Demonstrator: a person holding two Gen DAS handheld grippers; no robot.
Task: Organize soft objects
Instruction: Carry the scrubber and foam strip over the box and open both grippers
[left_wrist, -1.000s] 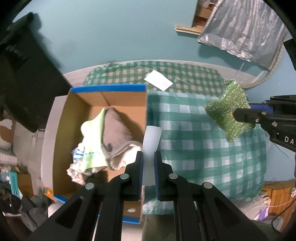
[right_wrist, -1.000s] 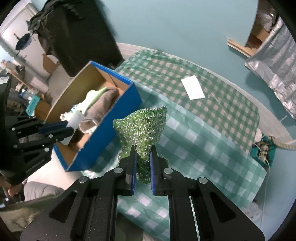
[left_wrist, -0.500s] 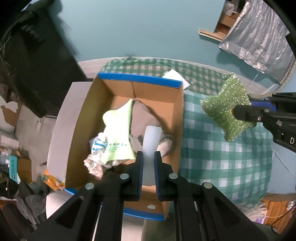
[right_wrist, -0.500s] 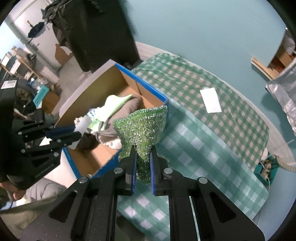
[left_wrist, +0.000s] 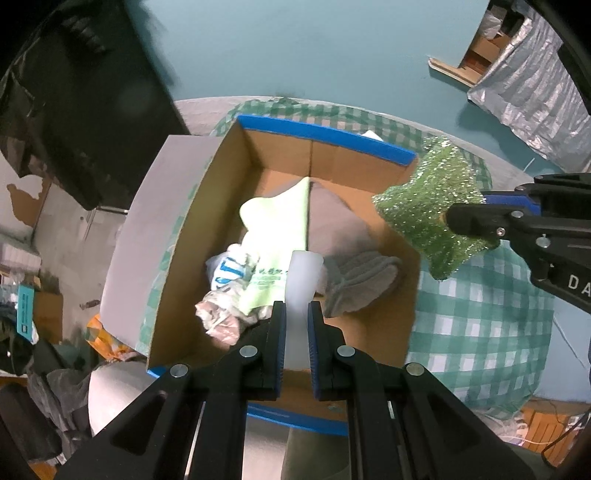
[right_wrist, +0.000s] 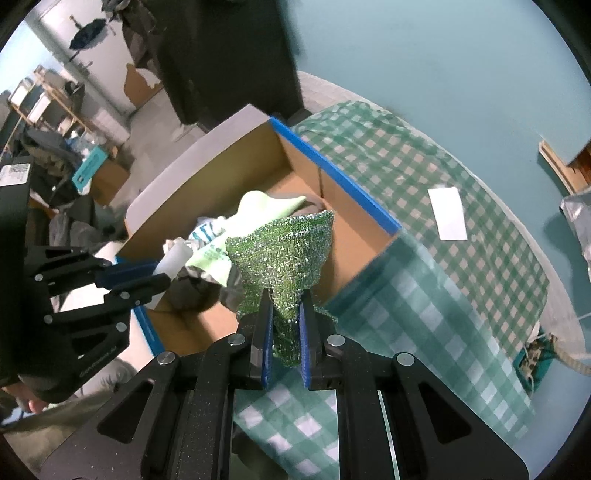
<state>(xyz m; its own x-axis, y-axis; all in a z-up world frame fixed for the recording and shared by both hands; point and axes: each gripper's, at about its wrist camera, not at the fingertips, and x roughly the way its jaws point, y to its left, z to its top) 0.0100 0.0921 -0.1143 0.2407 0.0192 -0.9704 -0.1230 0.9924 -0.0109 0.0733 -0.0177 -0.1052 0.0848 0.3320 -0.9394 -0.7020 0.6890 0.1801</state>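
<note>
My left gripper (left_wrist: 295, 314) is shut on a white foam piece (left_wrist: 303, 273) and holds it above the open cardboard box (left_wrist: 325, 151) with blue rims. It also shows in the right wrist view (right_wrist: 155, 275). My right gripper (right_wrist: 285, 301) is shut on a glittery green scrub pad (right_wrist: 284, 254), held over the box's right edge; the pad also shows in the left wrist view (left_wrist: 428, 210). Inside the box lie a grey cloth (left_wrist: 343, 236), a pale green bag (left_wrist: 277, 229) and crumpled wrappers (left_wrist: 221, 273).
The box stands on a green checked tablecloth (right_wrist: 424, 295). A white card (right_wrist: 448, 212) lies on the cloth beyond the box. A black bin (left_wrist: 74, 110) stands to the left. Clutter fills the floor at the left edge.
Both grippers have moved left over the box. The foam piece now hangs above the box's contents and the green pad has come over the box's right edge.
</note>
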